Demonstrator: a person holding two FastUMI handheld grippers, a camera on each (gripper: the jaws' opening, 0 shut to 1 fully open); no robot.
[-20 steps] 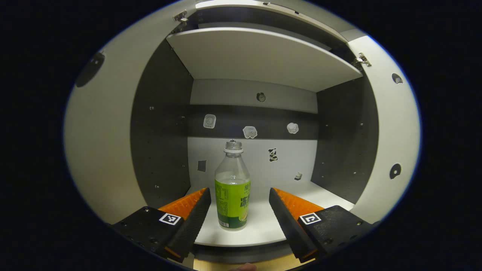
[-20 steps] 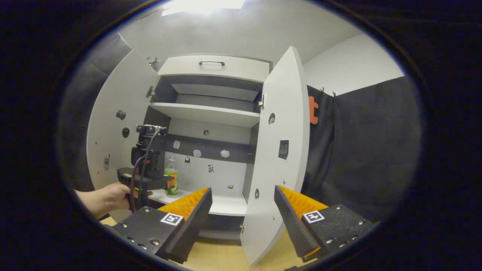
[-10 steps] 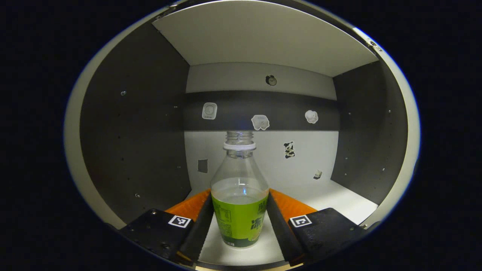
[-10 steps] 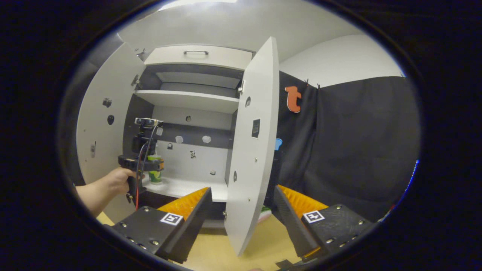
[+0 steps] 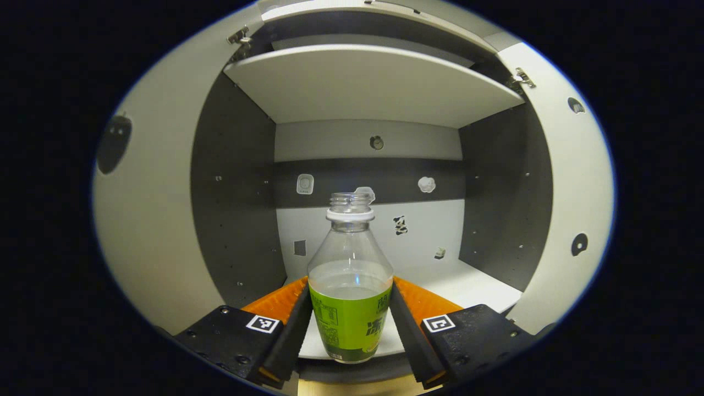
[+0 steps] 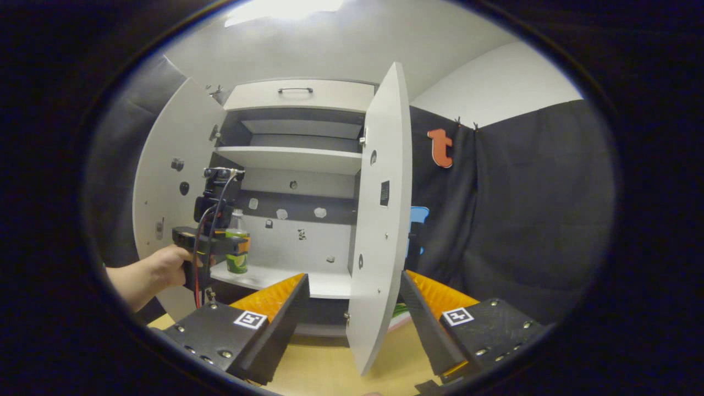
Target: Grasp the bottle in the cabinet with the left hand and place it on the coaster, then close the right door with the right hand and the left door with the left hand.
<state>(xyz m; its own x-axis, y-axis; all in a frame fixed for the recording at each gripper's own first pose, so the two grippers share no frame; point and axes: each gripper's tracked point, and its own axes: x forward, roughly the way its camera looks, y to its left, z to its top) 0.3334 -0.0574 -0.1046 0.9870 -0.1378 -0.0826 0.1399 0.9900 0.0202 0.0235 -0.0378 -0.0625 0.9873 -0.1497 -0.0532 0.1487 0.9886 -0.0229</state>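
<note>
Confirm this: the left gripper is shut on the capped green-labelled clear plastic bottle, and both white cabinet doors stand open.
Wrong on the cap: the green-labelled clear plastic bottle has an open neck with no cap, as the left gripper view shows. The left gripper is shut on it, and both white cabinet doors stand open.

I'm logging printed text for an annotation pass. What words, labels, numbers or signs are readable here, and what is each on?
Bottle, green label: large characters and fine print, too blurred and cut off by the left gripper fingers to read.
Square black-and-white markers on the left gripper and right gripper: coded patterns, no words.
Stickers on the cabinet back wall: too small to read.
Dark patch on the right door: unreadable.
</note>
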